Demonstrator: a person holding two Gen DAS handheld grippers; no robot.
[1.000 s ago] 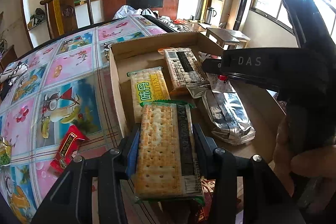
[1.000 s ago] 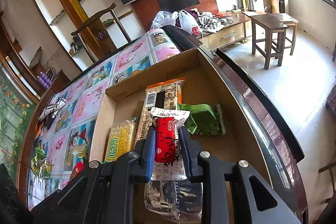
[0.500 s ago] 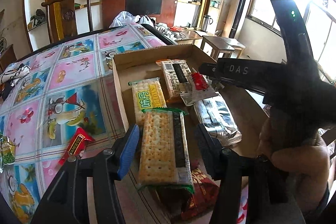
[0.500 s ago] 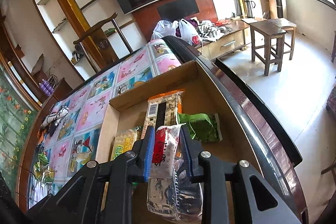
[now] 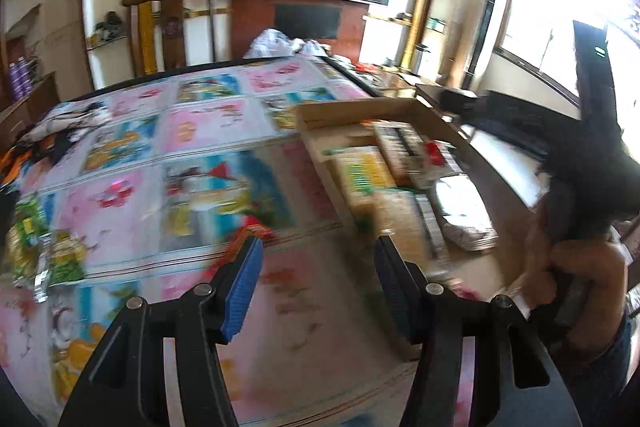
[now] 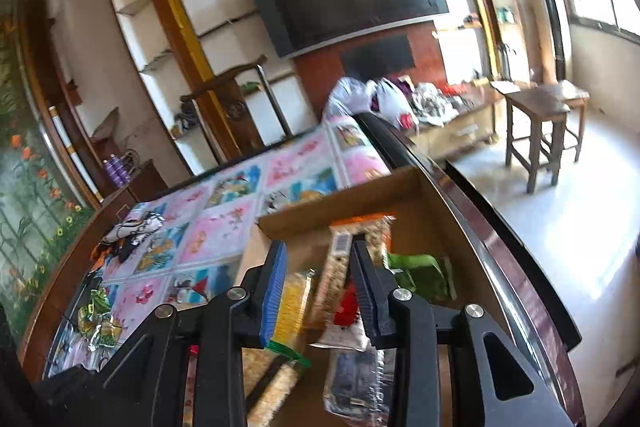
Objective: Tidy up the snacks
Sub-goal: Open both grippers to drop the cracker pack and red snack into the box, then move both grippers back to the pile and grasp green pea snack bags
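A cardboard box (image 5: 360,107) (image 6: 340,203) on the patterned tablecloth holds several snack packs. Among them are a cracker pack (image 5: 404,223), a yellow pack (image 5: 362,171), a red-and-white packet (image 5: 434,155) (image 6: 346,311), a silver pack (image 5: 464,211) (image 6: 356,383) and a green pack (image 6: 420,275). My left gripper (image 5: 318,247) hangs over the tablecloth just left of the box. Its jaws are opening and nothing is between them. My right gripper (image 6: 318,251) is above the box, its jaws opening, and the red-and-white packet lies loose below them.
Green snack packets (image 5: 40,247) (image 6: 96,315) and a blurred red packet (image 5: 256,231) lie loose on the tablecloth. A person's hand (image 5: 576,267) holds the right gripper's handle. The table's dark rim (image 6: 460,211) runs right of the box. A wooden chair (image 5: 172,19) stands beyond the table.
My left gripper let go of the cracker pack, which now lies in the box, and swung left over the tablecloth. My right gripper opened, dropped the red-and-white packet and rose.
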